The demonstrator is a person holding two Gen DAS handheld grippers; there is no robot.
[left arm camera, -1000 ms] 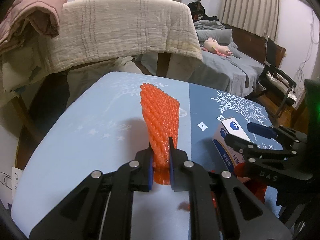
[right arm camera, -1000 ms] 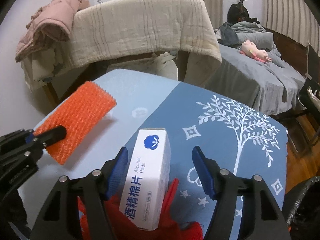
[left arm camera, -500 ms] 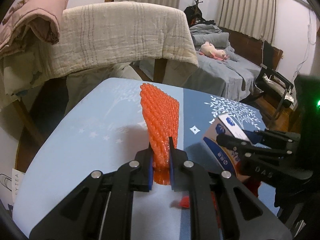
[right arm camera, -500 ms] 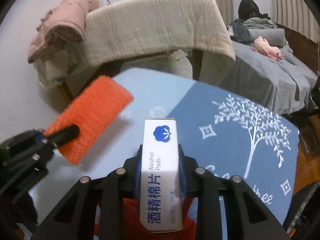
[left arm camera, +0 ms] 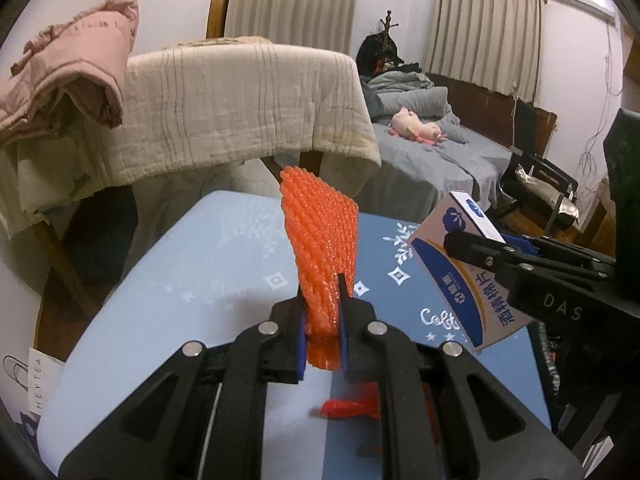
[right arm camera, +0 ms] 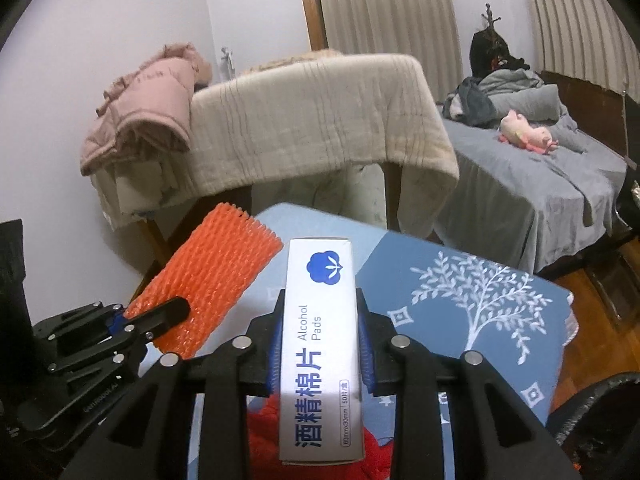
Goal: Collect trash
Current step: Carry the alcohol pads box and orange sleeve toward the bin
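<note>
**A:** From my feed the orange foam net [left arm camera: 320, 240] looks rough and knobbly, and the alcohol pads box [right arm camera: 320, 344] is smooth, slightly glossy card.

**B:** Same here. I see a matt printed cloth on the table [right arm camera: 480, 304] and a crinkly woven blanket [left arm camera: 248, 96].

The left gripper [left arm camera: 320, 320] is reaching forward and slightly upward over the table, its two black fingers pressing close together with only a thin orange foam net [left arm camera: 322, 248] pinched between the blue pads. It is holding the net upright. The right gripper [right arm camera: 320, 340] is hovering just beside it, to its right, pointing the same general way and tilting a little upward. Its fingers are clamping the long sides of a white alcohol pad box [right arm camera: 320, 344], the blue pads lying flat against the cardboard. From the left wrist view, the right gripper's linkage is crossing in from the side, carrying the box at a slant.
</note>
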